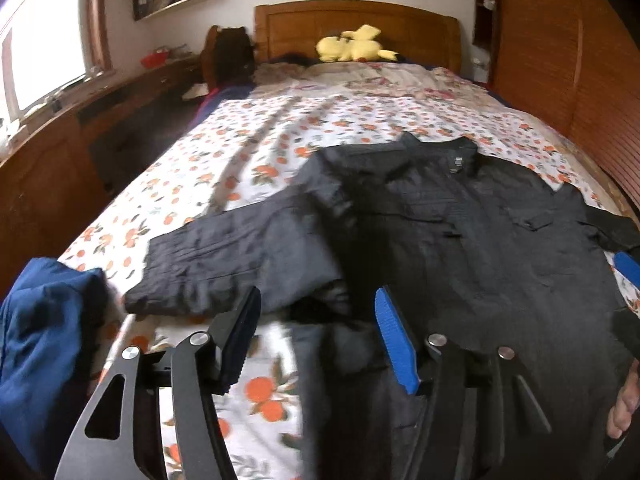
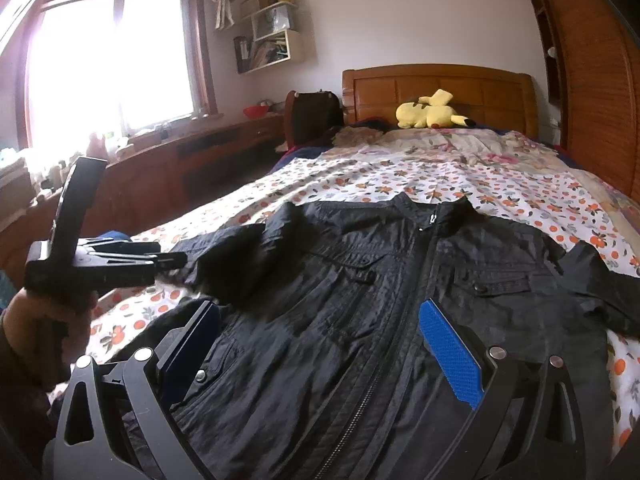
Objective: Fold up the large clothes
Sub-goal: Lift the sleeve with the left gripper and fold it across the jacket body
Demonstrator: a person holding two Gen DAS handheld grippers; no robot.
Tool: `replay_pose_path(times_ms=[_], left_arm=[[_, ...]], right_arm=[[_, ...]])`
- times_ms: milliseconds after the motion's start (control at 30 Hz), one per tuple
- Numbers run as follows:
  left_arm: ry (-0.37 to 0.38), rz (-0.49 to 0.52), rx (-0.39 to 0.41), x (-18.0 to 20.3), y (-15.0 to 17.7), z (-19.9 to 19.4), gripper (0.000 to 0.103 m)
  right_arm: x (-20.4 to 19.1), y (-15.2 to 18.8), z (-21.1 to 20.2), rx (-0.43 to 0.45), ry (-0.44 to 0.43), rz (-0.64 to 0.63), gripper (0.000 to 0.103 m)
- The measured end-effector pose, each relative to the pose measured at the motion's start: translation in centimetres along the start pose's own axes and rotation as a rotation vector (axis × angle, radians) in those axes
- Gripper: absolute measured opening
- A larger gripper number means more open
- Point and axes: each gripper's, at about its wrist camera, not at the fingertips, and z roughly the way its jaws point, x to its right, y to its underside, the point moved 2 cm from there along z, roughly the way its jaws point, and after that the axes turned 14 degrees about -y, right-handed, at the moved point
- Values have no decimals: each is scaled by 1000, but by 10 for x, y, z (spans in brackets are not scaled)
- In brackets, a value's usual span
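A black zip-up jacket [image 2: 380, 300] lies front up on the bed, collar toward the headboard. One sleeve [image 1: 224, 260] stretches out to the left and the other sleeve [image 2: 600, 280] to the right. My left gripper [image 1: 316, 320] hangs open over the jacket's lower left edge, with nothing pinched between its pads. In the right wrist view a hand holds the left gripper [image 2: 176, 258] beside the left sleeve. My right gripper [image 2: 320, 320] stands open low over the jacket's front, one finger on each side of the zip. Its blue pad [image 1: 628, 266] shows at the right edge.
The bedspread [image 1: 280, 140] has an orange fruit print. A blue garment [image 1: 44, 340] lies bunched at the bed's near left corner. A yellow plush toy [image 2: 432, 112] rests by the wooden headboard [image 2: 440, 84]. A slatted wardrobe [image 2: 600, 100] stands right, a low wooden cabinet [image 2: 180, 168] under the window left.
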Motion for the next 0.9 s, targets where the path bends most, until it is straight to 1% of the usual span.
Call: replay_pose_path(times_ms=[133,233,333,400,500,633,667,700,733,800,833,900], left_arm=[[-58,-49,-54,-34,3,29,62],[-97,-96,-120,-60,11,60,62],[-112,-151,-178,-82,17,86,62],[-112,-191,-209,-95,19,100,62],[-88,-244,-243,-107,18,116,62],[-66,-287,-256,-109,13,129,62],[-73,-285,-254,-108,11,131,51],[-83,-277,-257,-106,11,132,20],[-81,-264,-264,-105,9,134,10],[-77,-254,-253,-100,5,129,6],[-80,-248,-241,-99,2,125,5],[-96,-222,-200,-92,-7,110,4]], right_arm=[[-6,3,4,-13,-8,-13,97],[-11,6,8,-24,-14,-22,97],[-13,10,12,-36,-18,-30,97],[-15,12,14,-43,-19,-34,97],[-15,13,16,-50,-18,-35,97],[-13,13,17,-52,-13,-31,97],[-13,14,17,-52,-10,-31,97],[-13,14,17,-52,-4,-36,97],[-14,14,17,-52,2,-42,97],[-16,14,16,-53,3,-48,97],[-16,14,15,-52,5,-49,97],[-18,12,10,-42,9,-53,97]])
